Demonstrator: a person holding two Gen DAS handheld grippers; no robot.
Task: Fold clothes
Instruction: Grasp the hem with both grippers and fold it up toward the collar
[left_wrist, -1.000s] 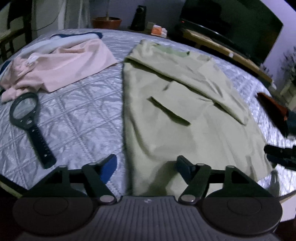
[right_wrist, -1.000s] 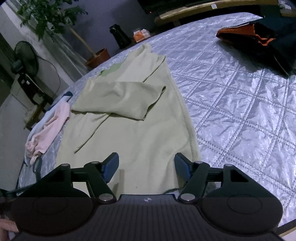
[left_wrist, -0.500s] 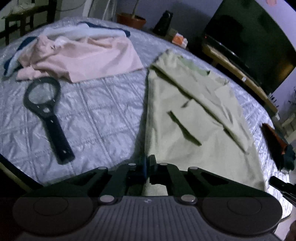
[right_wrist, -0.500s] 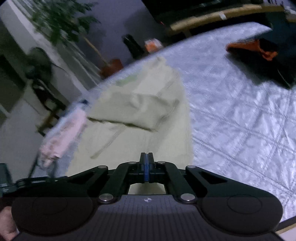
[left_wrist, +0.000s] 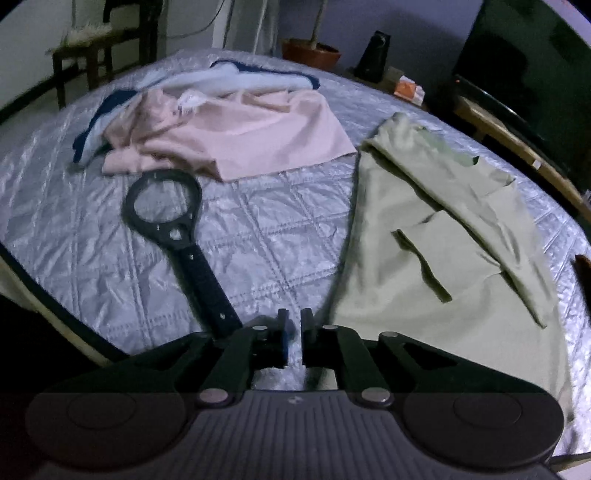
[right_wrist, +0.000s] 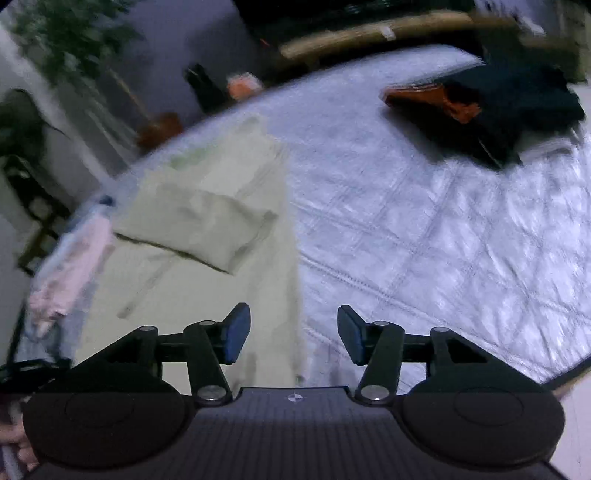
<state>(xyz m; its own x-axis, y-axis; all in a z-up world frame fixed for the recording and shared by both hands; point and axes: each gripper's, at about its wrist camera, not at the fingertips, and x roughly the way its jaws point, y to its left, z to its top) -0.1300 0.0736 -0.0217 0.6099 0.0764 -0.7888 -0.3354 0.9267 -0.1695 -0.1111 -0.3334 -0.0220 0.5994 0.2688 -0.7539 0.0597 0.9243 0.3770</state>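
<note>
Here right gripper (right_wrist: 293, 334) gapes wide, left gripper (left_wrist: 293, 334) nearly closed, empty.

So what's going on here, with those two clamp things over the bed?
A person is folding clothes with a handheld gripper in each hand. A green shirt lies on the quilt, sleeves folded in. The left gripper is nearly shut beside its near edge and holds nothing; the right gripper is open over its other edge. A pink garment and a magnifier lie to the left.
</note>
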